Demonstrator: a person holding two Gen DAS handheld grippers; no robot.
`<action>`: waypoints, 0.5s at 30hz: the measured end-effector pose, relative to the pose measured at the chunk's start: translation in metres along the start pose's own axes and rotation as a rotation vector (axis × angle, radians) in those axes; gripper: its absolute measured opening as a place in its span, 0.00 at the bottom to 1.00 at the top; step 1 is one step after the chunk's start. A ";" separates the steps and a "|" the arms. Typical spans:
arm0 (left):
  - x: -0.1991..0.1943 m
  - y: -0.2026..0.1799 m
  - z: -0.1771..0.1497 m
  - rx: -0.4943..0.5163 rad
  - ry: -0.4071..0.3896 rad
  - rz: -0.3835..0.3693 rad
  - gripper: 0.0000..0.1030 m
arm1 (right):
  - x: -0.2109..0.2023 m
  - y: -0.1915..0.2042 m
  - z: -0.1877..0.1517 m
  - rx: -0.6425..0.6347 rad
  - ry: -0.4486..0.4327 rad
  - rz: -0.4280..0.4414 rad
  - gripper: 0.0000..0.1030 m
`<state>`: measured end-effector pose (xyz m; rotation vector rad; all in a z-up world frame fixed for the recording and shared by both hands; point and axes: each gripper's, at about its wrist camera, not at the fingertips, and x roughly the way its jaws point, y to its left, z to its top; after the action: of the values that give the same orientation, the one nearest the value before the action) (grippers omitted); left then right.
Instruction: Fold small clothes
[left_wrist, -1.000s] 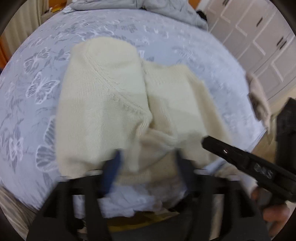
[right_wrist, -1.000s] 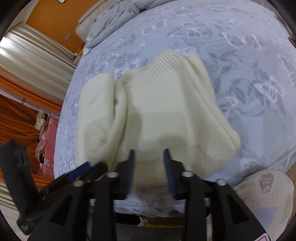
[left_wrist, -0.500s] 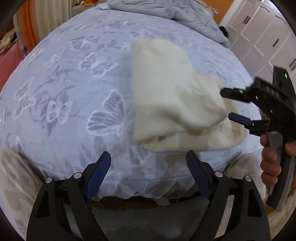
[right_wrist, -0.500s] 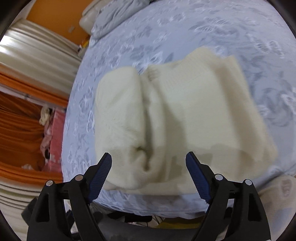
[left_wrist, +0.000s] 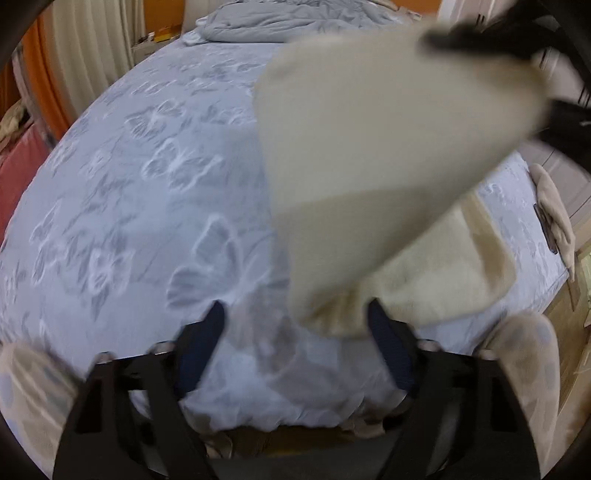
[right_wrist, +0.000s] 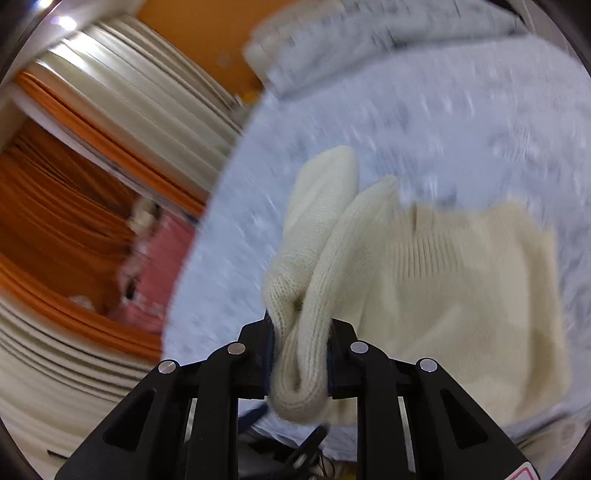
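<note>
Two grippers over a butterfly-print bed: left gripper spread wide, holding nothing, at the sweater's near edge; right gripper clamped on a bunched knit fold, lifting it. Best carried across low and, blur permitting a guess, laid flat with edges matched before letting go.

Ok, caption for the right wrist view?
Right gripper clamps a bunched fold of the cream sweater above the butterfly-print bedspread.
</note>
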<state>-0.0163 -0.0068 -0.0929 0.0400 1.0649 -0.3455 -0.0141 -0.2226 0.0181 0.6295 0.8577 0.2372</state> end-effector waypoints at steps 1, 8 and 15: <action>0.009 -0.005 0.006 -0.004 0.029 -0.018 0.46 | -0.009 -0.012 -0.001 0.018 -0.017 -0.011 0.18; 0.055 -0.020 0.007 -0.031 0.172 -0.015 0.17 | 0.014 -0.169 -0.077 0.305 0.148 -0.260 0.18; 0.038 -0.023 0.011 -0.033 0.145 -0.011 0.11 | -0.027 -0.119 -0.046 0.200 -0.021 -0.173 0.18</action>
<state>0.0030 -0.0405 -0.1174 0.0298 1.2143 -0.3383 -0.0728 -0.3094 -0.0591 0.7379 0.9168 -0.0121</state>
